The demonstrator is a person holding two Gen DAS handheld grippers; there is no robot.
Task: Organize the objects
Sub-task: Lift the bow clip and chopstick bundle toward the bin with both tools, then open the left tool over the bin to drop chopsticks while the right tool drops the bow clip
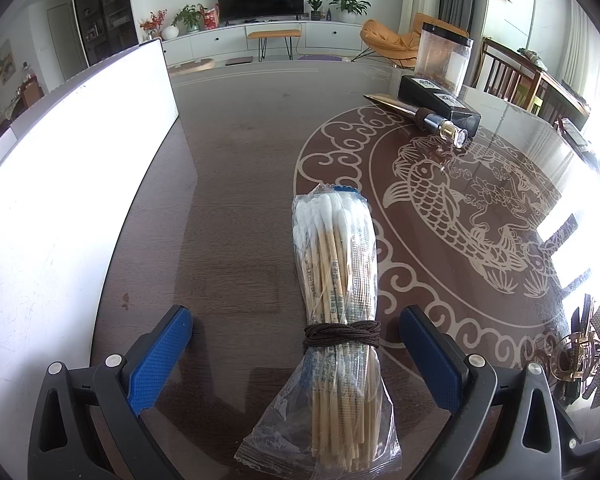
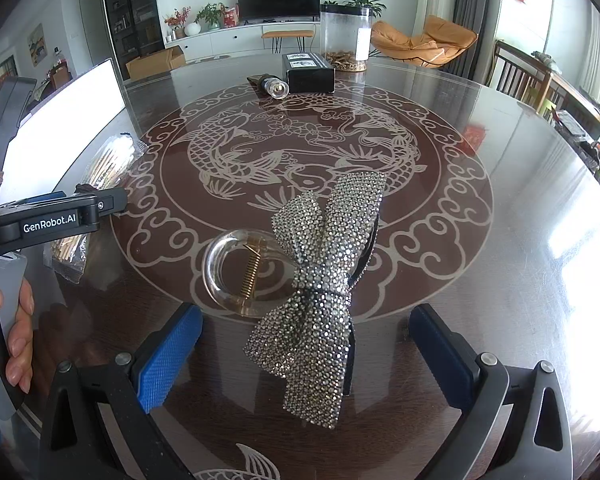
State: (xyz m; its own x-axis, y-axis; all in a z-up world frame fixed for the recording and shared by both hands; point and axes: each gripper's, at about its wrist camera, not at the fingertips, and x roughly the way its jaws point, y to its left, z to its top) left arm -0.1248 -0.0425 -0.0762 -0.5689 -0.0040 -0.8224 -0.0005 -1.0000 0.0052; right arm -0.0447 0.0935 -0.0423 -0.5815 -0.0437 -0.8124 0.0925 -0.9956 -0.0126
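Observation:
A clear bag of cotton swabs [image 1: 338, 280], tied with a brown cord, lies on the glass-topped table between the fingers of my left gripper [image 1: 296, 332]. The left gripper is open and not touching it. The bag also shows at the left in the right wrist view [image 2: 104, 168]. A rhinestone bow hair clip [image 2: 320, 280] with a clear ring and gold spring lies between the fingers of my right gripper [image 2: 306, 332], which is open and apart from it. The bow also shows at the right edge of the left wrist view [image 1: 596, 344].
A white board [image 1: 60, 184] lies along the table's left side. At the far side stand a black box [image 2: 310, 70], a small glass bottle [image 2: 274, 86] on its side and a clear canister [image 2: 346, 38]. Wooden chairs [image 2: 532, 80] stand at the right.

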